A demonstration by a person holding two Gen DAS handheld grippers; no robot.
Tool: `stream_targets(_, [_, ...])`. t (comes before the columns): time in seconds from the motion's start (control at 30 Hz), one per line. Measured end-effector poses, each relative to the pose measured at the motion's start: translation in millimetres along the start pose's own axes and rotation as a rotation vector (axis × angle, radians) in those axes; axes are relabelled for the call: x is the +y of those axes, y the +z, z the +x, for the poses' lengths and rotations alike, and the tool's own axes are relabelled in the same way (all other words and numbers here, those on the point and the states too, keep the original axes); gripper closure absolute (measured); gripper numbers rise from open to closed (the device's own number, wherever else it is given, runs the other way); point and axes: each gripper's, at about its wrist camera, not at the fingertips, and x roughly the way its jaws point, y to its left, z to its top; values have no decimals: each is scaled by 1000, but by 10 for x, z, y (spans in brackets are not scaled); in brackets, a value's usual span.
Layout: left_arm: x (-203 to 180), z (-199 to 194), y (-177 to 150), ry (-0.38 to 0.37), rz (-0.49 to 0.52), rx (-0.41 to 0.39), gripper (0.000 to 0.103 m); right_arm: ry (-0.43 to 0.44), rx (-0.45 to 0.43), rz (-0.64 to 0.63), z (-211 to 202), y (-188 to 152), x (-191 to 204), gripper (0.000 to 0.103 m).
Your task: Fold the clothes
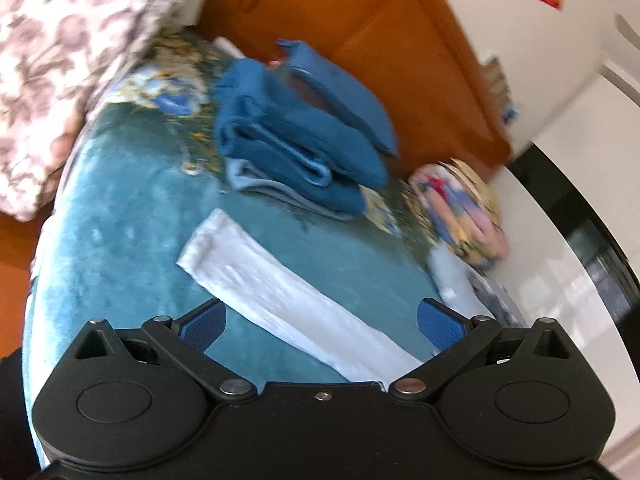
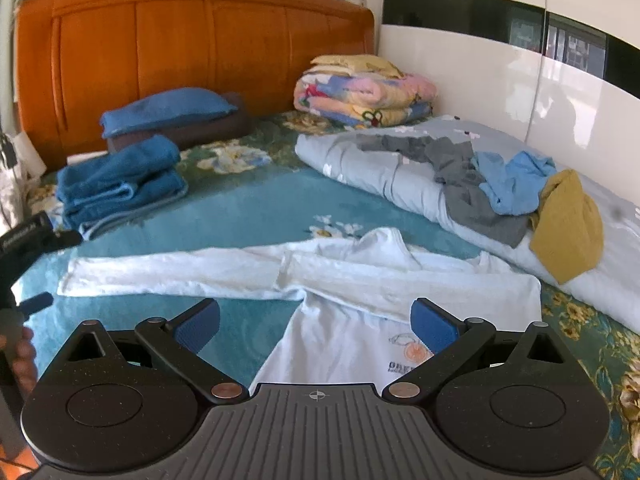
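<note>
1. The left gripper (image 1: 322, 326) had its fingers (image 1: 204, 326) spread wide with nothing held; a white sleeve (image 1: 280, 296) lay on the bed between and beyond them
2. The right gripper (image 2: 316, 326) also stood wide and empty, the white shirt (image 2: 344, 344) lying flat just ahead of its fingers (image 2: 434, 330), both sleeves stretched sideways
3. No containers were in view
4. Far beyond the fingers, folded blue towels (image 2: 120, 184) sat on the teal bed cover (image 2: 248, 212) near the orange headboard (image 2: 192, 56)
5. To the right, loose clothes (image 2: 516, 196) lay on a pale quilt (image 2: 380, 176) by the white wall (image 2: 480, 92)
</note>
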Motion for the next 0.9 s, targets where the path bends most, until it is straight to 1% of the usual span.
stream_targets(0.07, [37,29,17,63,-17,-22,4,3,18,-12,45,-15,27,1])
stream_targets(0.17, [30,112,37,148,-14,-37,4,11,38,-55,116,-52,104,1])
stream_targets(0.27, [24,247,55,208,-4,-37,4,25,56,-80,197,-77,173,1])
stream_targets(0.33, [48,329,77,236,-11,-37,5,35,61,-80,237,-81,201,1])
stream_targets(0.4, [85,416,91,252,-24,-17,5,40,66,-83,268,-85,214,1])
stream_targets(0.47, [135,489,106,261,-35,2,7,38,71,-82,301,-88,214,1])
stream_targets(0.53, [149,528,127,259,-30,0,8,36,77,-78,335,-93,204,1])
stream_targets(0.57, [154,536,138,249,-32,-3,11,34,83,-73,354,-101,195,1])
stream_targets(0.63, [157,543,155,238,-28,-7,24,31,95,-63,389,-120,181,1])
stream_targets(0.67, [161,552,158,241,-28,-2,39,30,101,-58,407,-131,175,1])
stream_targets(0.7, [178,564,158,256,-34,6,49,29,107,-53,424,-142,169,1])
stream_targets(0.8, [204,554,150,287,-33,2,63,36,111,-46,442,-165,160,1])
stream_targets(0.83, [202,552,150,296,-26,1,66,38,111,-45,443,-169,157,1])
stream_targets(0.87, [195,551,151,304,-18,0,79,40,110,-44,445,-172,154,1])
stream_targets(0.9, [199,561,156,306,-12,7,97,42,109,-40,445,-173,149,1])
